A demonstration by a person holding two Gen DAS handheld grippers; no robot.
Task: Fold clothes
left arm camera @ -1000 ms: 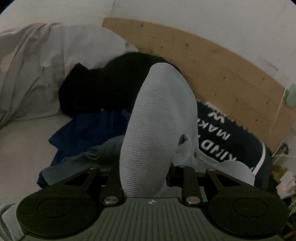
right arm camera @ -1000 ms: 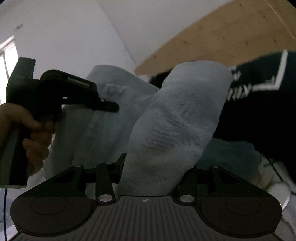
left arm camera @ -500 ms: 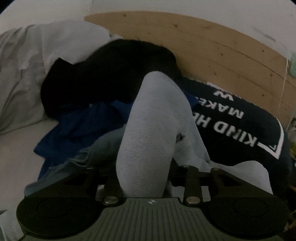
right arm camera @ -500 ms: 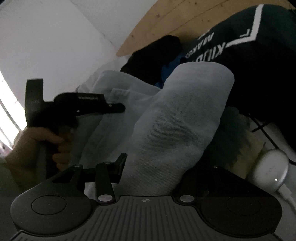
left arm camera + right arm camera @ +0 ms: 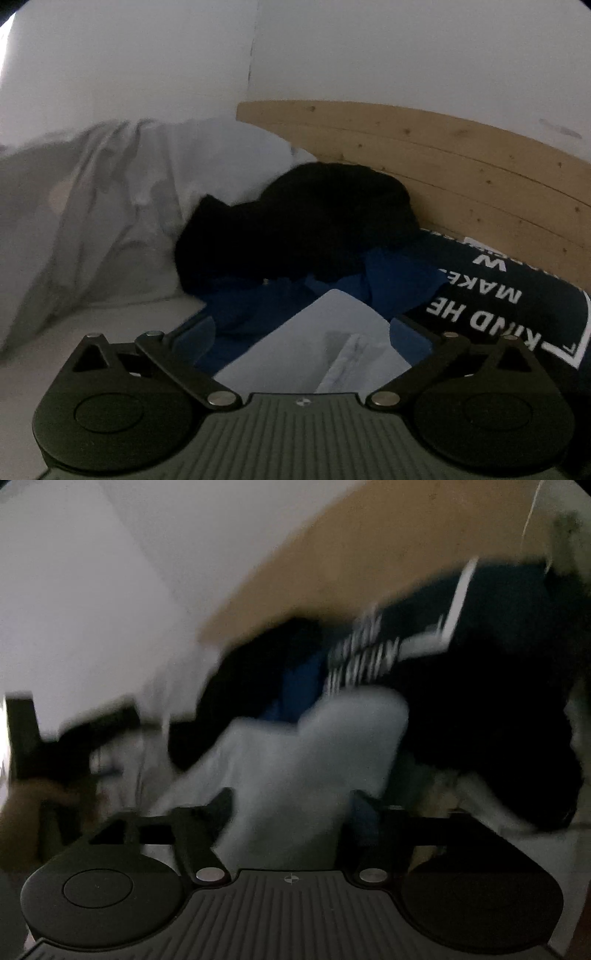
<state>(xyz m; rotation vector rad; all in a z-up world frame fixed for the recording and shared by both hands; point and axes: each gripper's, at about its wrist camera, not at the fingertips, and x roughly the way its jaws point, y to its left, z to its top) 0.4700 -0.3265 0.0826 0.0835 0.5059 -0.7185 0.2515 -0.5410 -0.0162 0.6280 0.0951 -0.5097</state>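
Observation:
A light blue-grey garment (image 5: 317, 347) lies folded on the bed in front of my left gripper (image 5: 301, 332), whose jaws stand wide open around it, not holding it. In the blurred right wrist view my right gripper (image 5: 291, 801) is still shut on the same light garment (image 5: 314, 746), which rises between its fingers. The left gripper (image 5: 74, 734) and the hand holding it show at the left of that view.
A black garment (image 5: 314, 221), a blue garment (image 5: 258, 310) and a dark navy shirt with white lettering (image 5: 498, 310) lie piled against the wooden headboard (image 5: 461, 155). A grey-white duvet (image 5: 92, 206) is bunched at the left. White walls stand behind.
My left gripper has opened and let go of the light garment, which dropped low and flat. My right gripper swung fast with the cloth still in it; its view is now blurred.

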